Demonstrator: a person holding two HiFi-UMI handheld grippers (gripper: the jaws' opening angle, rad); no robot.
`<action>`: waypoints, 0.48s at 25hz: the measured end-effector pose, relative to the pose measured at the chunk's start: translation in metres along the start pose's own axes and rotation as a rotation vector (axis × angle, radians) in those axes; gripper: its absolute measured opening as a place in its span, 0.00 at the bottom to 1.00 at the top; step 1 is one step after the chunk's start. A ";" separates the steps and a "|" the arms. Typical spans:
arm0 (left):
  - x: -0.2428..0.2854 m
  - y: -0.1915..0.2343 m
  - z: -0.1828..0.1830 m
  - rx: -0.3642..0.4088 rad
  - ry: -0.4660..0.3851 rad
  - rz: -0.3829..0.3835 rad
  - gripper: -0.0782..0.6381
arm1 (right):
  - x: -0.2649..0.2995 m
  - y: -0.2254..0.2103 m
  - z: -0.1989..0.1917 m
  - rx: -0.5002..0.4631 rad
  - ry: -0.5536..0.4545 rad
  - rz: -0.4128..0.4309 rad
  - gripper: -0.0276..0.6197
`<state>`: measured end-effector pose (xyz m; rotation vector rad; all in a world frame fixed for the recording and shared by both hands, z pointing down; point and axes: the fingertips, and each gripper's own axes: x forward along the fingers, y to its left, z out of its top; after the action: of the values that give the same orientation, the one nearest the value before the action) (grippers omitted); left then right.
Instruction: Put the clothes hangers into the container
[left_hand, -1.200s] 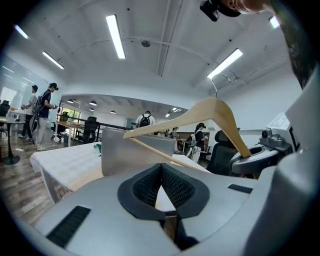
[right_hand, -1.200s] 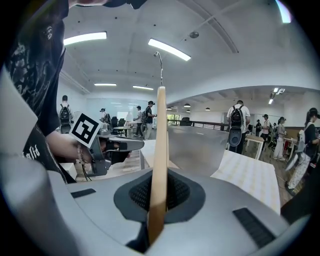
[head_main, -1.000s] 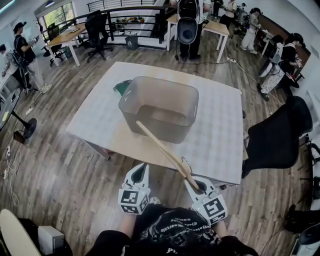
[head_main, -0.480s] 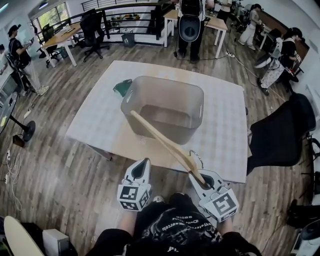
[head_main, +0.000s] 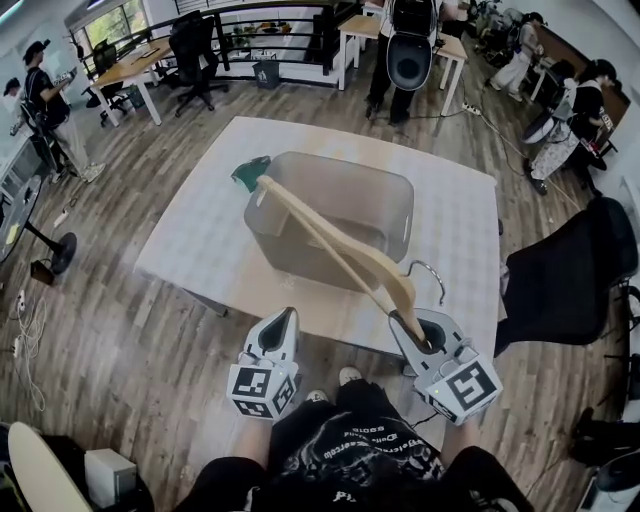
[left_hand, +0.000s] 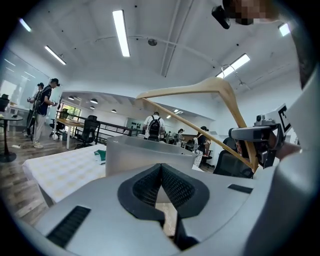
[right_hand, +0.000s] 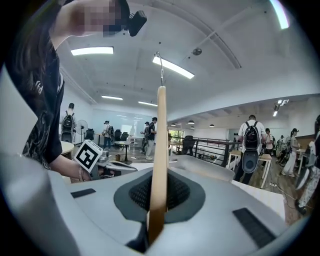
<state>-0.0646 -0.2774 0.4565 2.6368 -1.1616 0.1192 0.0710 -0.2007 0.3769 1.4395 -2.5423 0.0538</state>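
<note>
right gripper (head_main: 404, 320): fingers pinching one end of the wooden hanger (head_main: 330, 243), pads closed flat on the wood where the sloped arm and the lower bar meet; in the right gripper view the hanger (right_hand: 160, 150) stands edge-on straight up from between the pads of the right gripper (right_hand: 157, 187), with its metal hook (right_hand: 161, 67) at the top. from the head view the hanger runs ahead and to the left of these fingers, tilted upward, hook (head_main: 430, 275) just beyond the fingertips and to their right, free of everything. the far end of the hanger sits above the near-left corner of the translucent grey container (head_main: 345, 163); contact with the rim cannot be told. container stands on the pale table (head_main: 200, 240), ahead of both pairs of fingers, open side up, interior looks bare. a green item (head_main: 250, 172) lies on the table just beside the container's far-left corner, beyond the hanger tip. left gripper (head_main: 288, 316): fingers pressed together at the tips, nothing between them, as the left gripper view shows at the left gripper (left_hand: 161, 169). it hangs at the table's near edge, left of the right fingers and apart from the hanger; in its own view the hanger (left_hand: 200, 90) is up and to the right of its fingers, the container (left_hand: 140, 152) straight ahead.
</note>
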 end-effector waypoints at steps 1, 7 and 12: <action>0.001 0.000 0.004 -0.002 -0.007 0.004 0.14 | 0.001 -0.006 0.005 0.001 -0.007 0.002 0.05; 0.012 -0.002 0.014 -0.003 -0.020 0.016 0.14 | 0.013 -0.045 0.021 -0.002 -0.007 0.001 0.05; 0.016 0.000 0.014 -0.009 -0.026 0.046 0.14 | 0.027 -0.069 0.027 0.005 0.003 0.016 0.05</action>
<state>-0.0539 -0.2924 0.4456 2.6116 -1.2291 0.0888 0.1122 -0.2629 0.3512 1.4195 -2.5532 0.0649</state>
